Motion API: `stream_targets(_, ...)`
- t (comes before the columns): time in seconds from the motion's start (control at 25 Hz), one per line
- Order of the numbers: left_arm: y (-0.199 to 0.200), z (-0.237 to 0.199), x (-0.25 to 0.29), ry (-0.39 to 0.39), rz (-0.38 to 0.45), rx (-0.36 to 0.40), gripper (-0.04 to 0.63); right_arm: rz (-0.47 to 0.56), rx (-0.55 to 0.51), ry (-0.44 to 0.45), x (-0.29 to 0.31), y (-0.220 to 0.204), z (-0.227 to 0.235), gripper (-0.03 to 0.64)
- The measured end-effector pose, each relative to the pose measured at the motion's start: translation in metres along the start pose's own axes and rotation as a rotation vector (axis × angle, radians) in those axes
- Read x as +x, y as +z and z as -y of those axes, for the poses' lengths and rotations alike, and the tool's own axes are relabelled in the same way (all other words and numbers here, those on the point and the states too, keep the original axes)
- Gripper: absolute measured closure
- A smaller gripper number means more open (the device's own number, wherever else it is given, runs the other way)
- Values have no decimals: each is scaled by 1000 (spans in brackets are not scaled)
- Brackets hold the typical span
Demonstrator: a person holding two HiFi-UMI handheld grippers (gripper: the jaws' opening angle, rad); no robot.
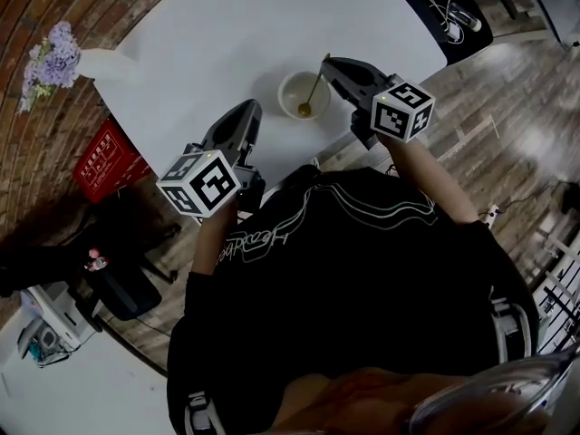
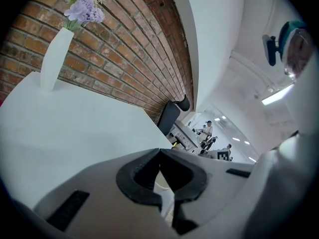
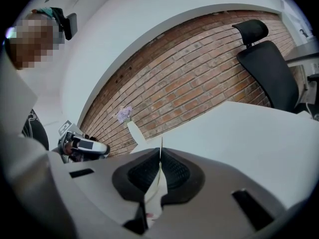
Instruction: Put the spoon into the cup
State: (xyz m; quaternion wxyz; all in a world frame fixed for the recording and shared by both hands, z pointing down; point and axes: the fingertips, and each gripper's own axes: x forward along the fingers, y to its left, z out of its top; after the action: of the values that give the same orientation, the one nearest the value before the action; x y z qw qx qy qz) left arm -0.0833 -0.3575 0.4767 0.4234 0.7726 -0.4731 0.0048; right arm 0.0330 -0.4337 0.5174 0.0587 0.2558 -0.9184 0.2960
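Observation:
A white cup [image 1: 292,87] stands near the front edge of the white table [image 1: 227,34]. A gold spoon [image 1: 313,89] leans in it, bowl down inside the cup and handle rising to the right. My right gripper [image 1: 329,64] is shut on the top of that handle, and in the right gripper view the thin spoon [image 3: 161,148] stands pinched between the dark pads of the right gripper [image 3: 160,156]. My left gripper [image 1: 251,107] rests left of the cup, apart from it. In its own view the left gripper [image 2: 159,152] has its tips together with nothing held.
A white vase [image 1: 107,65] of purple flowers [image 1: 50,54] stands at the table's left corner by the brick wall; the vase [image 2: 55,59] shows again ahead of the left gripper. A red box [image 1: 107,161] sits on the floor below. A black office chair [image 3: 266,59] stands beyond the table.

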Motion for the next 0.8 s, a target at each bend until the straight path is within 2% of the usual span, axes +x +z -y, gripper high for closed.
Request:
stream_targets(0.52, -2, 4, -2, 5, -14, 25, 592, -7, 13, -14, -5, -3, 2, 602)
stream_targets(0.6, -2, 6, -3, 0, -15, 32, 592, 5, 21, -19, -9, 1, 2, 574)
stream_targets(0.8, -1, 13, -13, -20, -9, 45, 591, 74, 7, -15, -22, 25, -17, 580)
